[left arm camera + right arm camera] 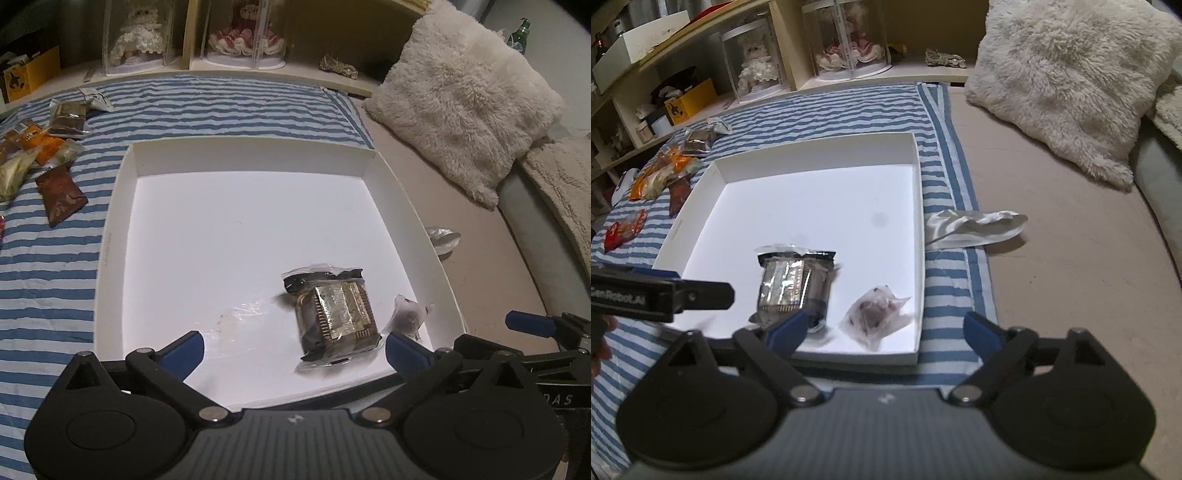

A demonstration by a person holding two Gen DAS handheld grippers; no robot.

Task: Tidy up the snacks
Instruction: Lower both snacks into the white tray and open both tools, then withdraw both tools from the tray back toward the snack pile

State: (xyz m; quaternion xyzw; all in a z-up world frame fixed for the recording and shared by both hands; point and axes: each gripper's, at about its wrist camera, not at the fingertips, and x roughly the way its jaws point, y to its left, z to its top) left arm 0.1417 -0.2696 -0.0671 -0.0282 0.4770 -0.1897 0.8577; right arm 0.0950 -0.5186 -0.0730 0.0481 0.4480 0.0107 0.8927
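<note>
Left wrist: both tongs point(293, 345) spread (empty) over tray point(122, 206).

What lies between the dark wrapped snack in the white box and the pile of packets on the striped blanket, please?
Only bare white box floor, the box's left wall and striped blanket separate the dark wrapped snack from the packet pile, seen clearest in the left wrist view.
</note>
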